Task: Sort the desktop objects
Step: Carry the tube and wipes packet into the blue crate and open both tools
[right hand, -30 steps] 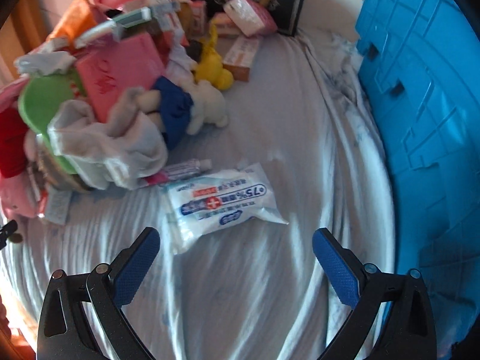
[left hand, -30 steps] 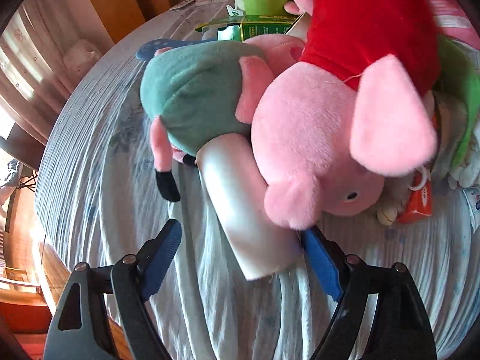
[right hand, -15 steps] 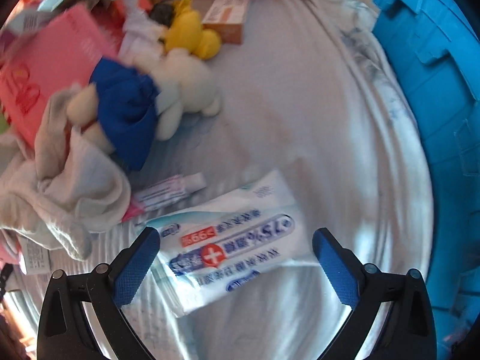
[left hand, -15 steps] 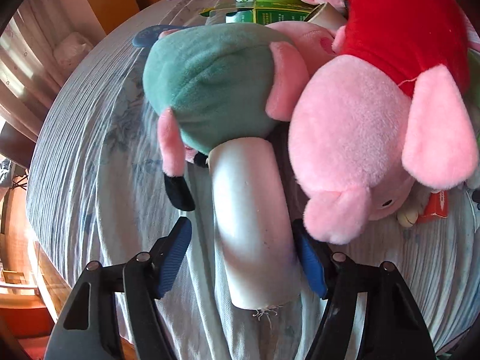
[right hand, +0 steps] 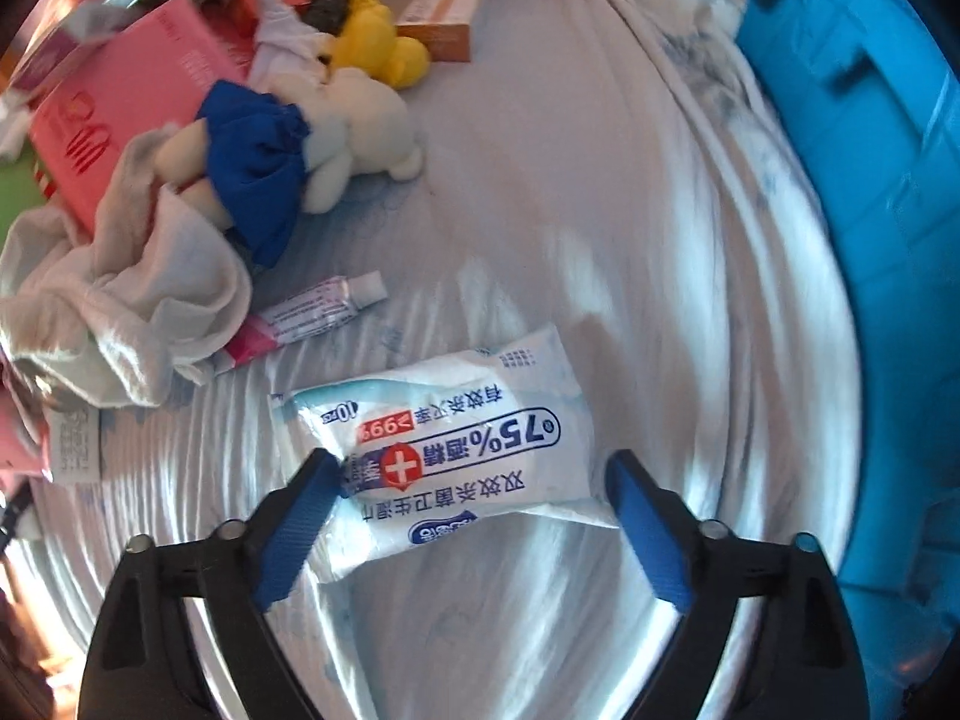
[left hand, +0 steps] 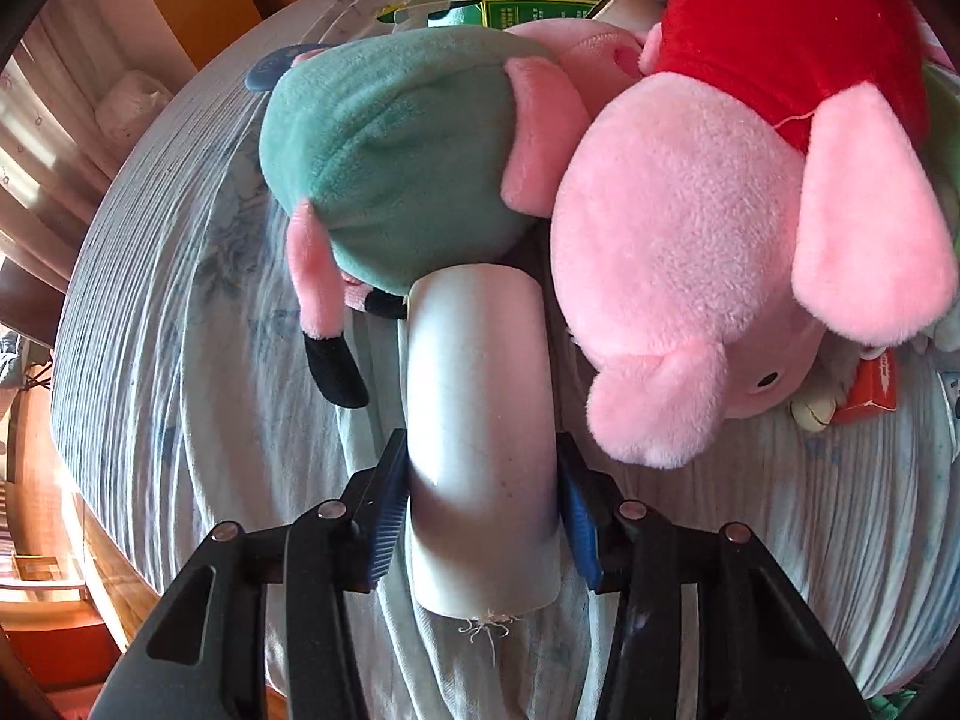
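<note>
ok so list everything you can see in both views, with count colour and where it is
white tube: 1, lying on the cloth, between the left tool's pads
pig plush: 1, pink in red, right of the tube
second plush: 1, pink in green, behind the tube
wipes pack: 1, white and blue, flat on the cloth
ointment tube: 1, white and pink, left of the pack
bear plush: 1, cream in blue, in the pile
yellow plush: 1, far pile
pink box: 1, far left
blue bin: 1, right edge
left tool: pads pressing the tube
right tool: open over the pack
</note>
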Demonstrator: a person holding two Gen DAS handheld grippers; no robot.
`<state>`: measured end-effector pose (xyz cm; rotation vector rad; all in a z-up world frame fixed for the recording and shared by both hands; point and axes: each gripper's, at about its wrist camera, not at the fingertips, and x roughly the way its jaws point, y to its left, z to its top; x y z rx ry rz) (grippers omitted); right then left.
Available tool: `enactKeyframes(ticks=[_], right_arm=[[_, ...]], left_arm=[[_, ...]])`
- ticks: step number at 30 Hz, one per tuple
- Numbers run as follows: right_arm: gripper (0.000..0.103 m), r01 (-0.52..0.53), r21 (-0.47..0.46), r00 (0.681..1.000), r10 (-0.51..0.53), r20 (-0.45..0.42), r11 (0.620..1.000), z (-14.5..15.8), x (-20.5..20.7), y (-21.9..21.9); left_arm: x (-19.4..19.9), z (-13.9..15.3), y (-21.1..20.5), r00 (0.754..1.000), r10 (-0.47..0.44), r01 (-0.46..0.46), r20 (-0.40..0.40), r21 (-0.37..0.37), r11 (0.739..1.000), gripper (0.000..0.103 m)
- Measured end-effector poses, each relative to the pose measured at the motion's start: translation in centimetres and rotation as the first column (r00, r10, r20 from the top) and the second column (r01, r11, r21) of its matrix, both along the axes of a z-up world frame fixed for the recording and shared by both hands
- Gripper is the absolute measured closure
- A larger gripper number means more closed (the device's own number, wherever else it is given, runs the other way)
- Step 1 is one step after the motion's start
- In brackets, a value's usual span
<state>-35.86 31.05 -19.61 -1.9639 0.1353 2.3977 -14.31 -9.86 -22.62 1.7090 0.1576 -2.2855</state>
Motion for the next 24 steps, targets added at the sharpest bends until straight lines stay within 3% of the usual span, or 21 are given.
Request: enactKeyframes(ticks=[4, 6, 8, 14, 15, 16, 18, 24], right_arm=[[0.015, -0.022, -0.014, 1.0, 0.022, -0.014, 1.0, -0.5, -0.5, -0.2], [0.037, -0.05, 0.023, 0.997, 0.051, -0.055, 0.998, 0.5, -0.3, -0.7], [0.044, -0.072, 0.047, 0.993, 0.076, -0.094, 0.996, 1.8, 0.2, -0.8], [0.049, -0.091, 0.04, 0.974, 0.098, -0.203, 0.995, 6.7, 2.3, 0.7], [0.049, -0.088, 0.037, 0.969, 0.094, -0.229, 0.995, 7.8, 2.7, 0.7], [0.049, -0.086, 0.04, 0.961, 0.093, -0.262, 0.995, 8.9, 2.9, 0.1], [0.049, -0.079, 0.059, 0.939, 0.094, -0.332, 0.995, 12.7, 3.6, -0.5], [0.049, -0.017, 0.08, 0.862, 0.055, -0.504, 0.997, 21.3, 7.5, -3.2]], left_arm=[[1.8, 0.7, 1.3, 1.0, -0.01, 0.01, 0.014, 0.024, 1.0, 0.058], [2.5, 1.9, 2.1, 1.0, -0.007, 0.007, 0.003, 0.021, 1.0, 0.058], [4.0, 4.1, 2.9, 0.999, -0.004, 0.004, -0.035, 0.013, 1.0, 0.058], [5.9, 10.4, 6.2, 0.981, -0.045, 0.041, -0.19, -0.025, 0.999, 0.058], [5.9, 11.5, 6.9, 0.974, -0.059, 0.053, -0.22, -0.033, 0.998, 0.058], [4.2, 11.5, 4.0, 0.965, -0.08, 0.071, -0.25, -0.042, 0.997, 0.058], [3.1, 12.6, 2.9, 0.946, -0.122, 0.108, -0.302, -0.062, 0.992, 0.058], [1.7, 18.4, 7.2, 0.842, -0.295, 0.277, -0.453, -0.107, 0.955, 0.058]])
